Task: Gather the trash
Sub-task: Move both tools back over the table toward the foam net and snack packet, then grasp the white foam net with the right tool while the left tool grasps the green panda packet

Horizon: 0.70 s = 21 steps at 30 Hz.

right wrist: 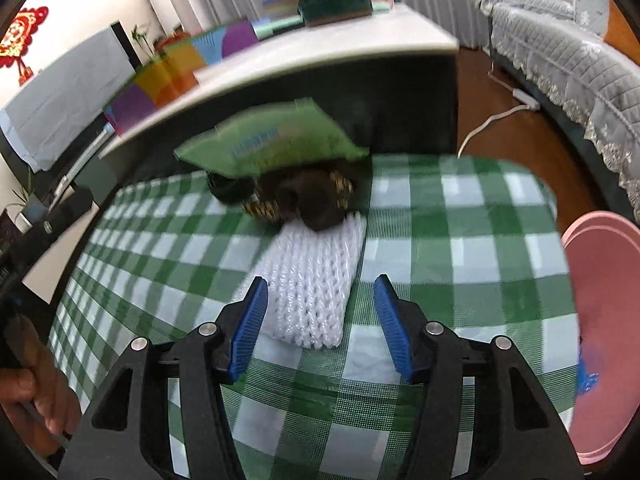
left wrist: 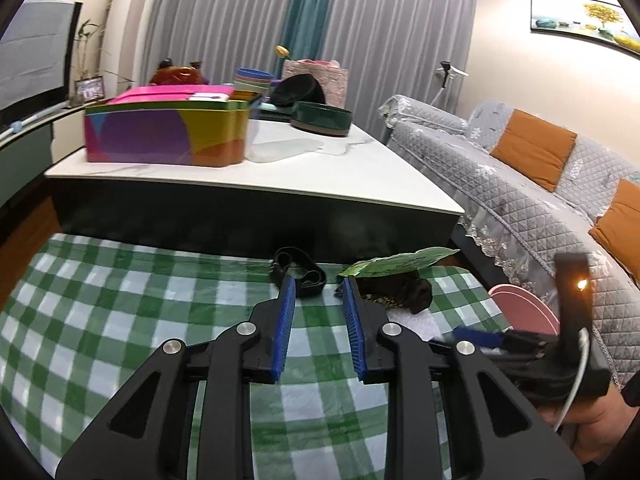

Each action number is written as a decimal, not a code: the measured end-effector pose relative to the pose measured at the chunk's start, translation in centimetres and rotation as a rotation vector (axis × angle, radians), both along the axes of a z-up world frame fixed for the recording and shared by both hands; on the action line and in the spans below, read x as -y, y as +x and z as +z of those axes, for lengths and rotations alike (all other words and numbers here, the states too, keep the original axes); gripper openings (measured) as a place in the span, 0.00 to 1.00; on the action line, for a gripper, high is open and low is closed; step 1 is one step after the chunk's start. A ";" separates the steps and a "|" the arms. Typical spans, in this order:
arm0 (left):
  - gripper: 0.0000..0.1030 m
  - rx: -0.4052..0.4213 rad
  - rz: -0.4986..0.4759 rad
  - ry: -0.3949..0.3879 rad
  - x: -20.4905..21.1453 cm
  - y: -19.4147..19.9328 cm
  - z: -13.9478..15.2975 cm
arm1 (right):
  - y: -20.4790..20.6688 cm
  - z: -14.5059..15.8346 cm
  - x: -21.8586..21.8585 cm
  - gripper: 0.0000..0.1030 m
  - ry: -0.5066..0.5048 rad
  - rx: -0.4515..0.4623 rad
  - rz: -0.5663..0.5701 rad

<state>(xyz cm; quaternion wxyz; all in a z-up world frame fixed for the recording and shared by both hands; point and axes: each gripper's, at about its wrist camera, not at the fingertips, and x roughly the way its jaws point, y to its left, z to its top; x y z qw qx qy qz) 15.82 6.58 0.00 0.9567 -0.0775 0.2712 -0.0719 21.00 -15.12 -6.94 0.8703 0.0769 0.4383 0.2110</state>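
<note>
Cloth (right wrist: 440,216): green-white checked weave, spread flat.
Bin (right wrist: 604,320): pink smooth plastic, rounded, at the cloth's right edge.
Foam net (right wrist: 312,280): white knobbly mesh sleeve, lying on the cloth between the right gripper (right wrist: 320,288) fingers, which are spread and not touching it.
Wrapper (right wrist: 272,144): green glossy pouch resting atop a dark crumpled lump.
Left gripper (left wrist: 318,284): ribbed blue pads narrowly parted, nothing between them.

Left gripper (left wrist: 319,282): points forward and somewhat downward, black linkage arms spread, blue pads facing each other across a narrow gap; nothing sits between them.
Right gripper (right wrist: 322,286): tilted more steeply downward, blue pads set wider apart than the left pair; pads press on nothing.
Right hand (left wrist: 596,424): seen at the lower right edge of the left wrist view, wrapped around its gripper's handle.
Left hand (right wrist: 36,396): at the lower left edge of the right wrist view, fingers curled in a grip.
</note>
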 end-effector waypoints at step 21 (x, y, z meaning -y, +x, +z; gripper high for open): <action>0.56 -0.016 -0.157 0.082 6.7 6.2 -2.2 | -0.5 1.2 4.3 0.08 0.004 0.035 -0.039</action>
